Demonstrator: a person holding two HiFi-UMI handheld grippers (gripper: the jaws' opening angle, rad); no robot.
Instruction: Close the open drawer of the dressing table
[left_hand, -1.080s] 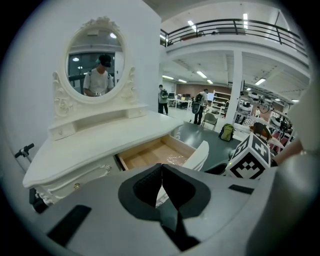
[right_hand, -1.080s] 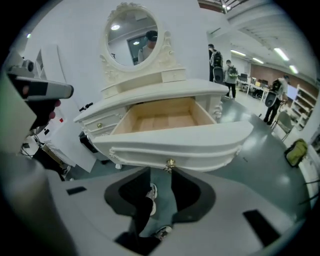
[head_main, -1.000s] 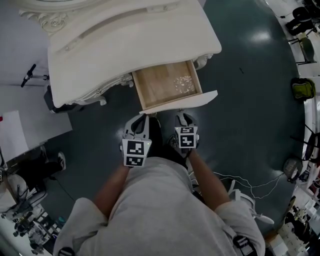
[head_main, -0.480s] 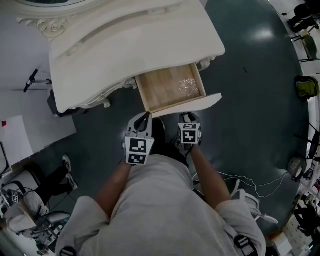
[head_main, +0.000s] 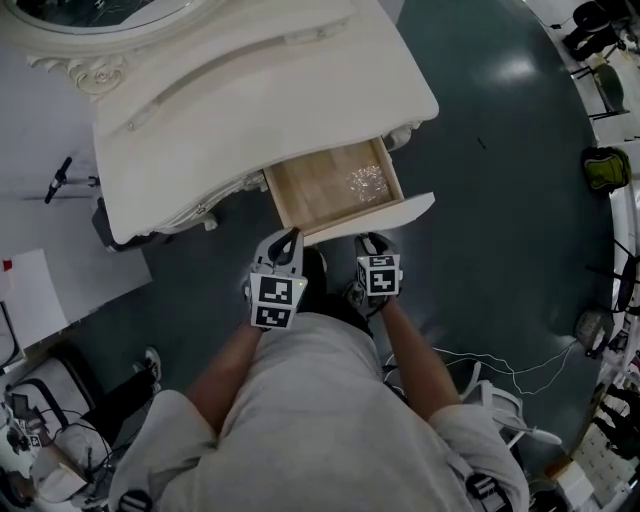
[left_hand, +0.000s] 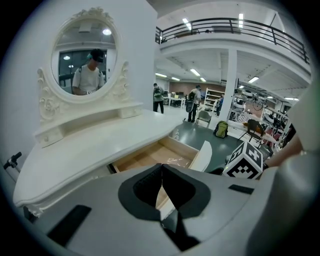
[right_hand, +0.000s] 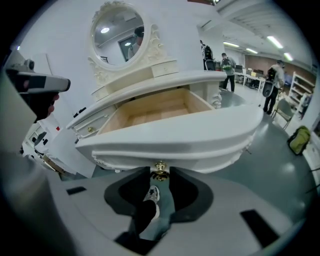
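Note:
The cream dressing table (head_main: 250, 90) has one drawer (head_main: 320, 190) pulled out, its wooden inside showing. The curved white drawer front (head_main: 395, 212) faces me. My left gripper (head_main: 287, 240) is just in front of that panel's left end. In the left gripper view it (left_hand: 161, 167) is shut, tips touching, with nothing held. My right gripper (head_main: 370, 243) is at the middle of the front. In the right gripper view its jaws (right_hand: 160, 168) are closing, with the brass knob (right_hand: 160, 171) between the tips and the pads not visibly pressing it.
A crumpled clear wrapper (head_main: 367, 183) lies in the drawer. The oval mirror (left_hand: 85, 60) stands at the table's back. On the dark floor are a green bag (head_main: 598, 168), loose cables (head_main: 480, 365) and a white panel (head_main: 30, 290). My shoe (right_hand: 150, 196) is below the jaws.
Both grippers have edged closer to the drawer front, the left one more. The drawer stands as far out as before.

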